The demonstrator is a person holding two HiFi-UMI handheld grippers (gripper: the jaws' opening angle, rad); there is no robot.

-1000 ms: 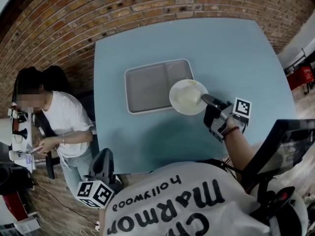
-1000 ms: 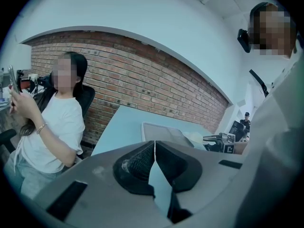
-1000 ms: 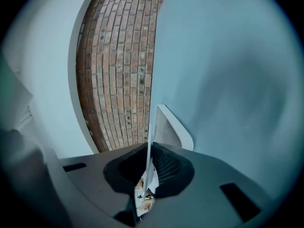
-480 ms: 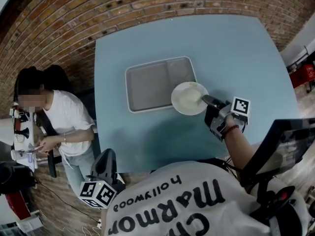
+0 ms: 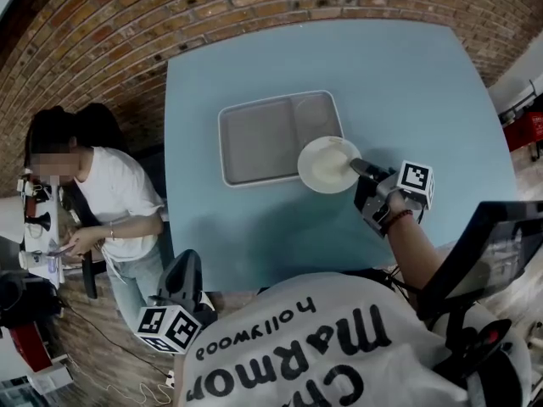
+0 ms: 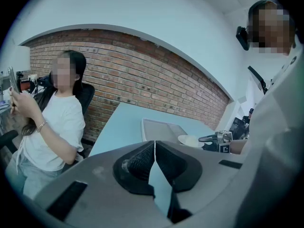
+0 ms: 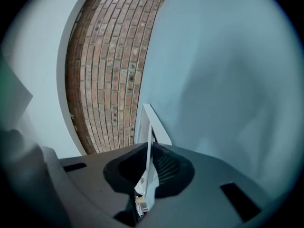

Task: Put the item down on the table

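- Left gripper [image 6: 154, 151]: jaws pressed together, nothing between them, held off the near edge of the table [image 5: 407, 83].
- Right gripper [image 5: 357, 167]: clamped on the rim of the plate [image 5: 326, 164].
- Plate overlaps the right corner of the tray [image 5: 263, 138]; contact unclear.
- Recommendation: move it over bare table, lower it level, then release.

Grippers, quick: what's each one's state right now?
Left gripper: shut, nothing between its jaws.
Right gripper: shut on the rim of the plate.
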